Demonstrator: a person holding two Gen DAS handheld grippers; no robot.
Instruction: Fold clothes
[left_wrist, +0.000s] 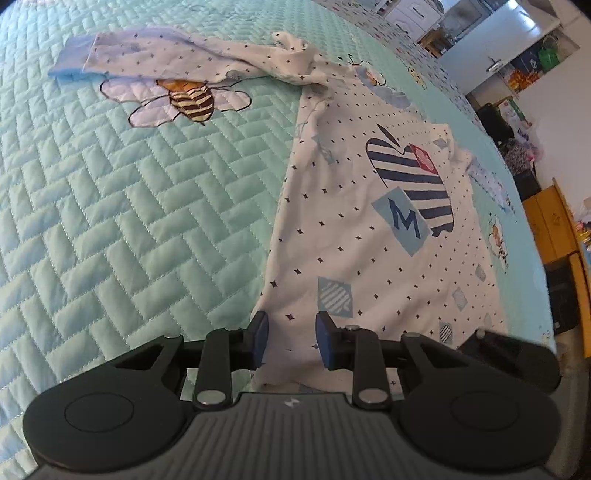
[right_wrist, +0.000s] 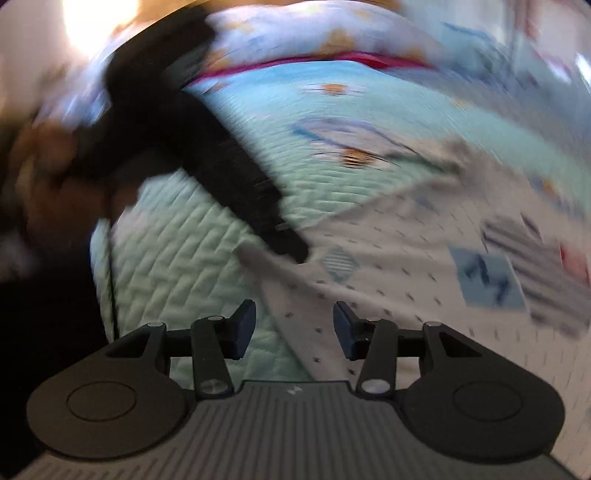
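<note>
One white long-sleeve shirt (left_wrist: 369, 229) with small dark stars, a striped apple print and an "M" patch lies spread on a mint quilted bedspread (left_wrist: 129, 229), hem toward the cameras. Left gripper (left_wrist: 290, 341) sits at the shirt's near hem corner, fingers apart, hem fabric lying between the blue pads (left_wrist: 258, 338), not pinched. The shirt's left side edge runs straight away from that corner up to the armpit; from there one sleeve (left_wrist: 177, 55) stretches out to the left, bunched at the shoulder, its blue cuff flat on the quilt, partly covering an embroidered bee (left_wrist: 190, 101). Wide bare quilt left of the side edge, nothing on it. Far right, the bed edge drops to a yellow cabinet (left_wrist: 554, 225) and room clutter. Right wrist view is motion-blurred: right gripper (right_wrist: 293, 330) spread open, nothing between the fingers, poised over the hem edge where shirt meets quilt. The other gripper's black body shows there, its tip on the shirt corner.
</note>
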